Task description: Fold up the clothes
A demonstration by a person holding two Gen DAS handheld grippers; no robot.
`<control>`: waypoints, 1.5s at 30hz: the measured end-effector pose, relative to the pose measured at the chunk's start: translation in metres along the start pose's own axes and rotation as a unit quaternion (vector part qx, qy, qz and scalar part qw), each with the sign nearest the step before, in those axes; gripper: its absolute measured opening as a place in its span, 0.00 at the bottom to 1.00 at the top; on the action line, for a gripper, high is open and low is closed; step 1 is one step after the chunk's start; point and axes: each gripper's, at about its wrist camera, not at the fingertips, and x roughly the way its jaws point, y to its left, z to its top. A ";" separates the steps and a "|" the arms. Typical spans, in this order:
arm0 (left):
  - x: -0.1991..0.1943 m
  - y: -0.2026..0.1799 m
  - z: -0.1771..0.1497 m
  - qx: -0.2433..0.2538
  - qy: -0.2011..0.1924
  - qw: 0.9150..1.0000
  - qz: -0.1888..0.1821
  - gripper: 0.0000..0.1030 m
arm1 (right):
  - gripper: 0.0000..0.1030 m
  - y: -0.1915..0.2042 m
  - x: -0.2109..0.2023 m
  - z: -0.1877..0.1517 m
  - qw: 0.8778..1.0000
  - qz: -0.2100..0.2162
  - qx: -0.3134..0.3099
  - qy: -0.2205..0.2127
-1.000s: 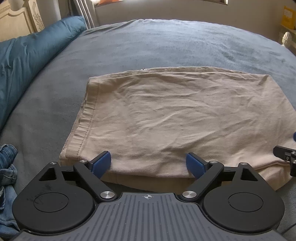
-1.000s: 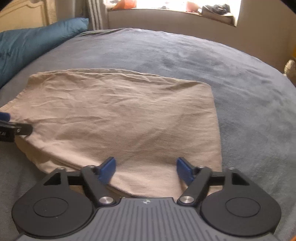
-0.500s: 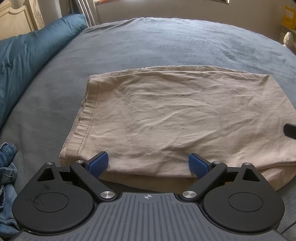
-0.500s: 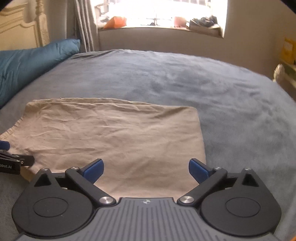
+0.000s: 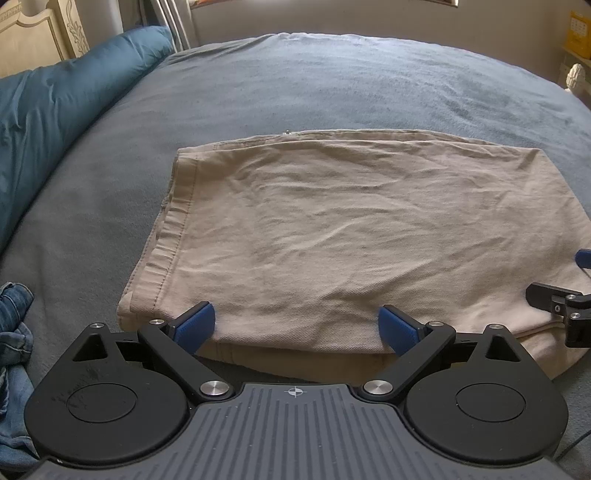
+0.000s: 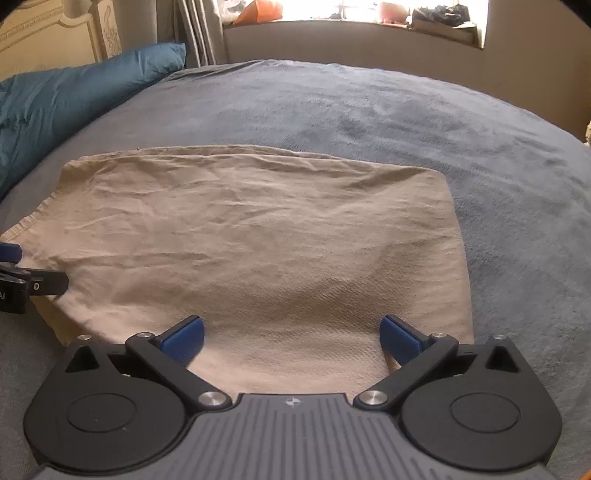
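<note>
A beige folded garment point(image 5: 332, 236) lies flat on the grey-blue bed, its hemmed band on the left side. My left gripper point(image 5: 297, 326) stands open over the garment's near left edge, blue pads wide apart with only flat cloth below them. In the right wrist view the same garment point(image 6: 258, 243) fills the middle. My right gripper point(image 6: 291, 339) is open over its near right part, nothing pinched between the pads. The right gripper's finger point(image 5: 554, 299) shows at the right edge of the left view, and the left gripper's finger point(image 6: 33, 282) at the left edge of the right view.
The grey-blue bed cover point(image 5: 332, 85) stretches far behind the garment. A teal pillow point(image 5: 55, 110) lies at the left by a cream headboard point(image 5: 33, 33). Crumpled blue jeans point(image 5: 13, 332) sit at the near left. A window sill point(image 6: 369, 22) with clutter runs behind the bed.
Both grippers' jaws have spread wider. The right wrist view tilted up half a second ago, then came back down over the garment. The garment lies as before.
</note>
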 end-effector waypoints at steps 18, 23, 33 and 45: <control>-0.014 0.002 0.002 -0.003 -0.032 0.999 0.019 0.94 | 1.00 -0.003 0.003 0.005 1.000 0.004 0.001 0.015; -0.035 0.002 0.013 0.010 -0.087 0.996 0.027 0.94 | 1.00 -0.003 0.003 0.006 1.000 0.005 0.000 0.014; -0.017 -0.005 0.022 0.010 -0.063 0.998 -0.007 0.90 | 1.00 -0.003 0.004 0.006 1.000 0.005 -0.008 0.018; 0.002 -0.005 0.014 0.002 0.000 1.000 -0.022 0.78 | 1.00 0.003 -0.012 0.015 0.999 0.007 -0.034 -0.018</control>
